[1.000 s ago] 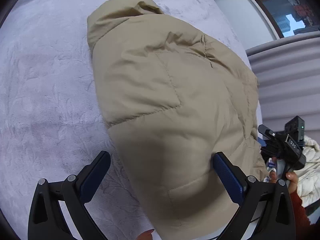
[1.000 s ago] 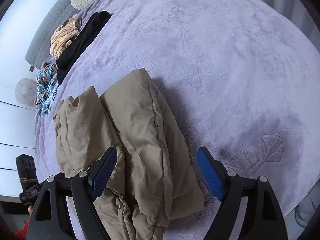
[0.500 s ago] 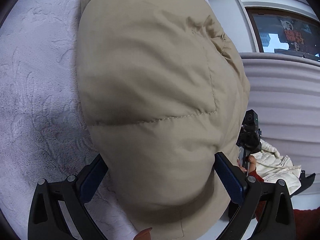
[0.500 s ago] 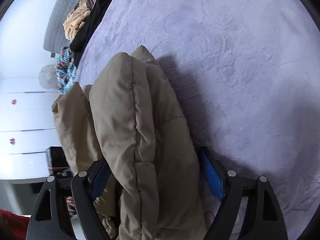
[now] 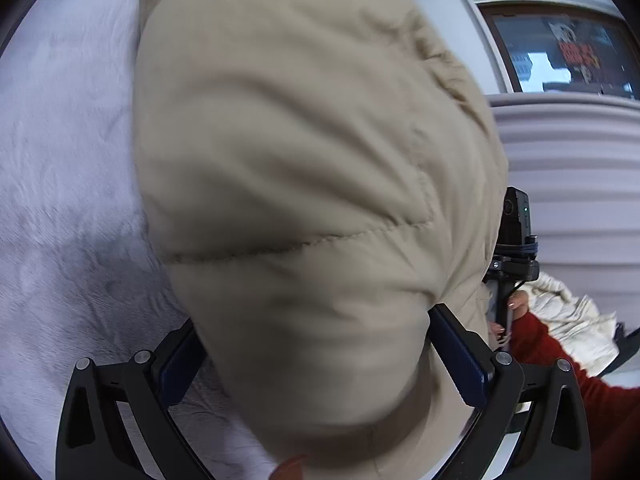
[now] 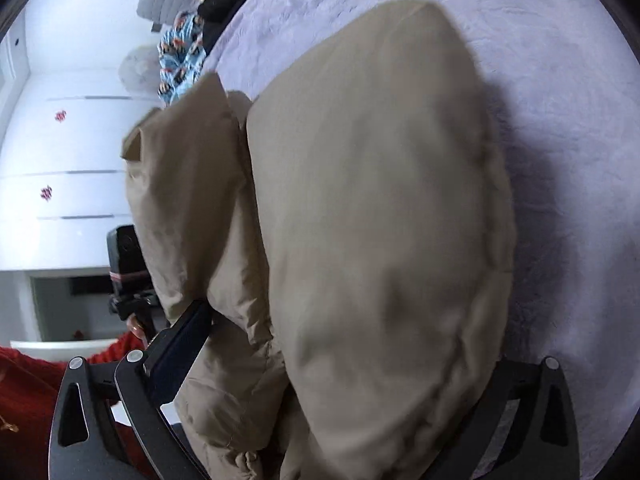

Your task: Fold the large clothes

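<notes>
A beige padded jacket (image 5: 304,184) lies folded in a thick bundle on the lilac bed cover (image 5: 60,160). My left gripper (image 5: 316,344) stands wide open with the bundle's near end bulging between its blue pads (image 5: 456,344). In the right wrist view the same jacket (image 6: 372,220) fills the frame, with a second fold (image 6: 188,200) to its left. My right gripper (image 6: 340,344) is also wide open around the bundle; its left pad (image 6: 180,340) shows and the right pad is hidden behind the cloth.
The other gripper and a red-sleeved hand (image 5: 516,264) show at the right of the left wrist view, by a cream garment (image 5: 568,316). At the bed's far end lie patterned blue cloth (image 6: 180,56) and black clothes (image 6: 228,0). White drawers (image 6: 60,200) stand left.
Both grippers have pushed forward onto the jacket, so the bundle now sits deep between the open fingers and fills both views. The jaws have stayed wide.
</notes>
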The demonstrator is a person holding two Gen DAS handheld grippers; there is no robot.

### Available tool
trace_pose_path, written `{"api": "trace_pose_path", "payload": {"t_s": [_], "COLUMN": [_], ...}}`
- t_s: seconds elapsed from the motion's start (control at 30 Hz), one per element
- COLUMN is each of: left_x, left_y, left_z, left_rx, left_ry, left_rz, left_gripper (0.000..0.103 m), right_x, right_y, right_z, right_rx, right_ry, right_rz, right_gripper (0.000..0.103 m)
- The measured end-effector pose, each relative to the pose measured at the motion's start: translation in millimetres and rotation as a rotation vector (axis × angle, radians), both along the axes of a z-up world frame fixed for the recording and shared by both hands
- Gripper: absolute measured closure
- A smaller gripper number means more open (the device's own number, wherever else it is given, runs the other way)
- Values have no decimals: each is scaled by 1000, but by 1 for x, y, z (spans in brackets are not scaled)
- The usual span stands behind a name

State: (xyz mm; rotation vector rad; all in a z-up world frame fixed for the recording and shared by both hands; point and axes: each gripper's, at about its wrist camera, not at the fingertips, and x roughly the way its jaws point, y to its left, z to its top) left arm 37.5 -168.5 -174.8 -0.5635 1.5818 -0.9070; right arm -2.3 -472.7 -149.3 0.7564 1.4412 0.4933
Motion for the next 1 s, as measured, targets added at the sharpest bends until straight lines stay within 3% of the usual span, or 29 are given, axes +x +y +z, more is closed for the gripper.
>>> {"api": "trace_pose_path", "payload": {"t_s": [0.13, 0.27, 0.33, 0.43, 0.57, 0.8, 1.0], "left_x": [-6, -14, -18, -20, -19, 6, 42], "left_y": [-11, -20, -16, -10, 6, 83, 207], "left_z": [-9, 12, 25, 46, 74, 105, 108], "left_rx": [-16, 29, 32, 3, -21, 13, 91], "left_ry": [67, -9, -49, -105, -189, -259, -309], "left_rz": [30, 30, 33, 40, 53, 168, 270], "left_gripper": [0, 9, 18, 24, 24, 24, 24], "right_x": [8, 2, -3, -11, -10, 25, 74], "right_y": [-1, -6, -7, -3, 12, 77, 152], "right_z": [-11, -11, -5, 12, 36, 66, 58], "right_rx": [20, 37, 64, 102, 132, 163, 224], "right_ry": [48, 75, 62, 14, -45, -118, -140], "right_rz": [-53, -153, -189, -216, -222, -147, -86], "right_gripper": [0, 5, 27, 46, 48, 48, 48]}}
